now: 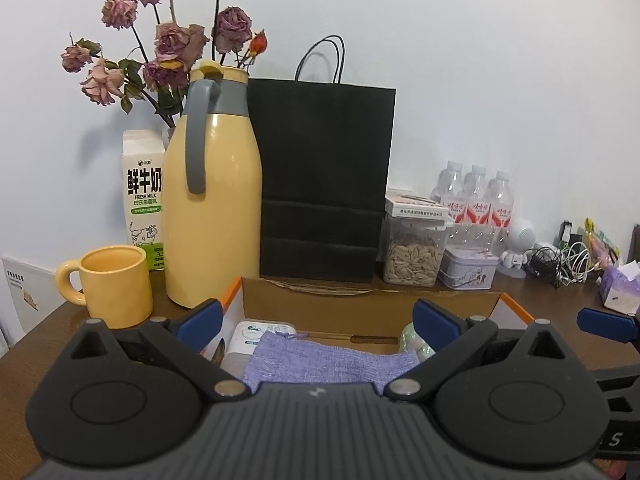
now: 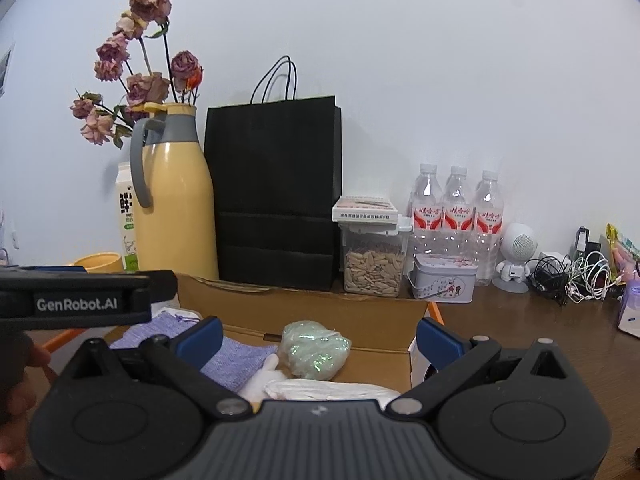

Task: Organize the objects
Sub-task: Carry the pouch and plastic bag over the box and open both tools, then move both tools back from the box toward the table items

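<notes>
An open cardboard box (image 1: 360,300) (image 2: 312,308) lies on the brown table just in front of both grippers. Inside it are a lilac knitted cloth (image 1: 328,364) (image 2: 240,356), a white packet (image 1: 260,332), a pale green glittery bundle (image 2: 314,350) and white folded items (image 2: 320,390). My left gripper (image 1: 318,320) stands open over the box, nothing between its blue pads. My right gripper (image 2: 320,336) is open too, hovering above the green bundle without touching it. The left gripper's body (image 2: 80,300) shows at the left of the right wrist view.
Behind the box stand a yellow mug (image 1: 112,284), a yellow thermos jug (image 1: 212,200), a milk carton (image 1: 142,200), dried roses (image 1: 172,44), a black paper bag (image 1: 324,184), a seed jar (image 2: 374,256), a tin (image 2: 444,280), three water bottles (image 2: 456,208), a white speaker figure (image 2: 516,256) and tangled cables (image 2: 576,276).
</notes>
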The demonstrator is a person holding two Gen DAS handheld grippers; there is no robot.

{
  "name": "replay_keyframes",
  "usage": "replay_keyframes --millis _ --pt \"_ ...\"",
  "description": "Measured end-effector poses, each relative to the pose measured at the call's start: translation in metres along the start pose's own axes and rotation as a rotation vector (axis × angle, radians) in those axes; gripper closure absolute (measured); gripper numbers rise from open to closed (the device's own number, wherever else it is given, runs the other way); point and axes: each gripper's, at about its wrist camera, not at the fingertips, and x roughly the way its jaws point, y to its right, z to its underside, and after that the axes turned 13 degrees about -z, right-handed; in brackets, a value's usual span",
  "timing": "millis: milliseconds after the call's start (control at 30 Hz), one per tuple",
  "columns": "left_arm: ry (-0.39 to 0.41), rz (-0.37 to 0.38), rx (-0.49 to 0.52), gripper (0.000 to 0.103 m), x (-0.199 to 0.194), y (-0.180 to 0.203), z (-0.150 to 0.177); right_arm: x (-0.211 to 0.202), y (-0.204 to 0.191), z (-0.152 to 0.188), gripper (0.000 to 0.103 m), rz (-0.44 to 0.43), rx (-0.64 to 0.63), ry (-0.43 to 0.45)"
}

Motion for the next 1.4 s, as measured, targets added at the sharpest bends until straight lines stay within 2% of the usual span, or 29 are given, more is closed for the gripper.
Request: replay_keyframes --millis 533,1100,1400 --pt "0.021 -0.023 -0.005 0.000 -0.051 -0.035 0.018 -0.043 -0.018 0.011 0.000 -0.035 -0.069 0.031" --pt "-0.039 -0.028 0.063 0.000 -0.109 -0.059 0.055 -0.090 -0.037 0.039 0.000 -0.055 -0.103 -0.031" --pt "-0.069 -0.062 0.063 0.000 -0.137 -0.081 0.062 -0.119 -0.042 0.060 0.000 -0.071 -0.086 -0.110"
